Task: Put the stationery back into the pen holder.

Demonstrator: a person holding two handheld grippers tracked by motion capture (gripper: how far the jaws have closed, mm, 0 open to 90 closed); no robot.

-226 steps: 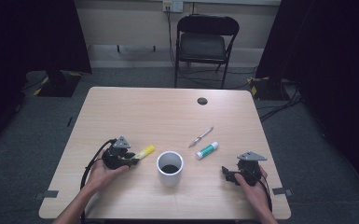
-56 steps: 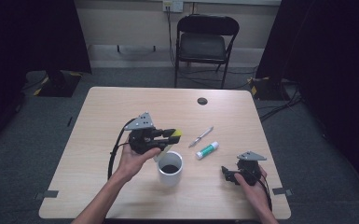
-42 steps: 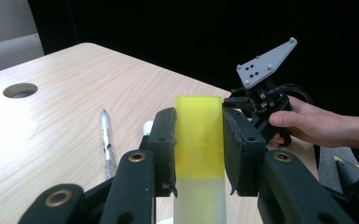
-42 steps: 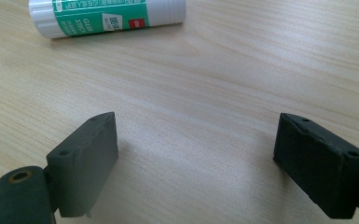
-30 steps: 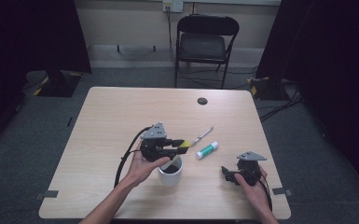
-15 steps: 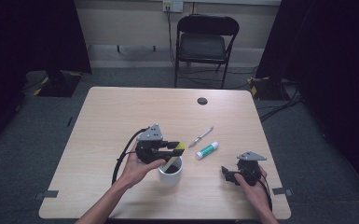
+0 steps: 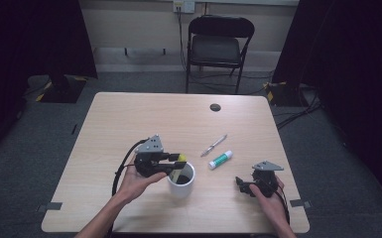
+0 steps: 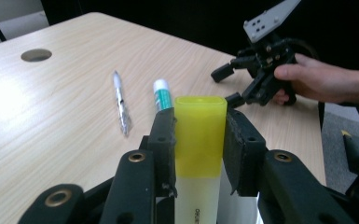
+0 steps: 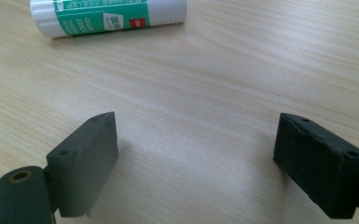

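While over the cup [image 7: 181, 177]: highlighter [image 8: 199, 140] clenched in left gripper [image 7: 176, 164].
Right gripper [image 9: 205, 163] released, resting on desk [image 7: 129, 119]. Risk, judged: highlighter lies level, so on release it could catch the rim, tipping out.

I see a light wooden table [image 7: 119, 124] carrying a white cup [image 7: 181, 182] beneath my left gripper [image 7: 174, 163], a pen [image 7: 214, 145] and glue stick [image 7: 221, 159] beyond it, ahead of my right gripper [image 7: 241, 184].
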